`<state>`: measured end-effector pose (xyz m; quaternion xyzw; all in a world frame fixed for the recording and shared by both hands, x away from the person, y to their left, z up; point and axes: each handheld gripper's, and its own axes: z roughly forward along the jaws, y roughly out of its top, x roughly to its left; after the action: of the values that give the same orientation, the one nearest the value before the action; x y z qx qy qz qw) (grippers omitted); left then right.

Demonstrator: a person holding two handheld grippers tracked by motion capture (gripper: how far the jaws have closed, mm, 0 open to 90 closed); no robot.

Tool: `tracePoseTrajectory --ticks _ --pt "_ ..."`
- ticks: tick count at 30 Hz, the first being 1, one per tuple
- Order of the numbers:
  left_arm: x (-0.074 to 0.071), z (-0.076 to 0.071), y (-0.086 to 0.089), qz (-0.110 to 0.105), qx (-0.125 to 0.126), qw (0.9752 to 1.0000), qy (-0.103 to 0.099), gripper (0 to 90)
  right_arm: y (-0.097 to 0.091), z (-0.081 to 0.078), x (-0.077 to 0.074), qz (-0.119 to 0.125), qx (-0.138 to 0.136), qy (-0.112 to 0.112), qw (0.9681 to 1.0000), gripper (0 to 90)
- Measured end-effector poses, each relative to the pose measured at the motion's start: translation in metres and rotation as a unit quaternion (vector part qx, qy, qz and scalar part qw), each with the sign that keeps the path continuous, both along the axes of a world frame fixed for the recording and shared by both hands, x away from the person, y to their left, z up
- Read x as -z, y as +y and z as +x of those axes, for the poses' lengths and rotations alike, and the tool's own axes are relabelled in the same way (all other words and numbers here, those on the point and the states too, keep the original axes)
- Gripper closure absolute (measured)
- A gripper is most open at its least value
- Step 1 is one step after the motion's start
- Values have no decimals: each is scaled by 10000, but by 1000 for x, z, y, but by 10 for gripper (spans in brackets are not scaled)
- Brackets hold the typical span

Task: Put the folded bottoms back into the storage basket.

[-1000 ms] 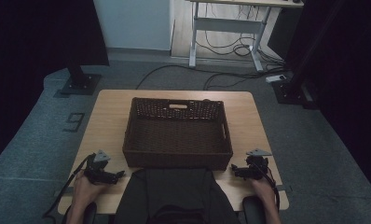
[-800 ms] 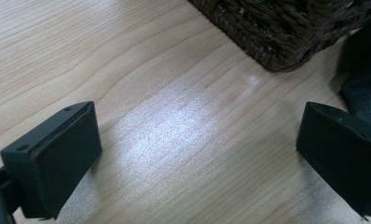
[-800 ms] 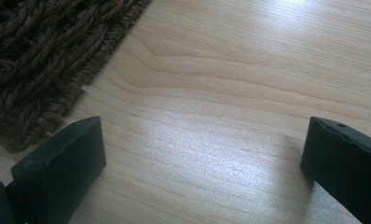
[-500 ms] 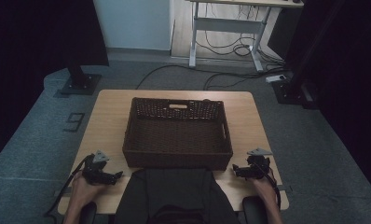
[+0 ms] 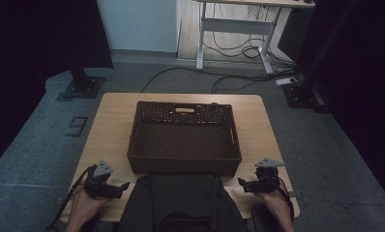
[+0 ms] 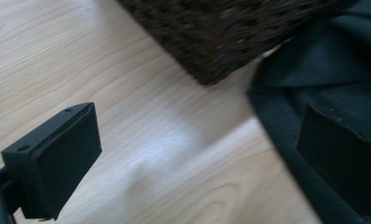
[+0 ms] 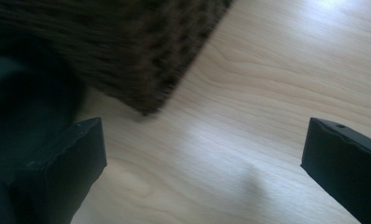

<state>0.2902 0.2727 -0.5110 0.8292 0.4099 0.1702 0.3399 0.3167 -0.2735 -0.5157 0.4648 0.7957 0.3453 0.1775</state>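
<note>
Worktop [image 5: 113, 121] carries a dark wicker basket [image 5: 185, 137] mid-surface; dark cloth [image 5: 181, 198] lies at the near edge, touching the basket's front wall. Left gripper [image 5: 114, 187] & right gripper [image 5: 244, 185] flank the cloth, both w/ jaws wide, holding nothing. Risk: a jaw snags a basket corner & shoves it, or pinches just one cloth layer, so it slips out.

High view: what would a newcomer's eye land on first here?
The dark wicker basket in the middle of the wooden table, empty as far as the view shows. Next, the dark garment lying at the near edge, against the basket's front wall. The left gripper and right gripper flank it, both open and pointing inward at the cloth.
</note>
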Motion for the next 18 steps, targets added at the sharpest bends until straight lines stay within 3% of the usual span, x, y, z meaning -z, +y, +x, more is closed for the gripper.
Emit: tracePoseTrajectory --ticks 6,13,18 --pt "-3 -8 -16 -211 212 9995 71 0 11 -13 -8 158 -276 -67 9995 1" --pt "-1 -9 -31 -426 438 9979 199 20 32 -23 -5 173 -683 128 9974 1" --pt "2 -9 -40 -456 566 9971 244 21 48 -26 -2 218 -973 223 9948 0"
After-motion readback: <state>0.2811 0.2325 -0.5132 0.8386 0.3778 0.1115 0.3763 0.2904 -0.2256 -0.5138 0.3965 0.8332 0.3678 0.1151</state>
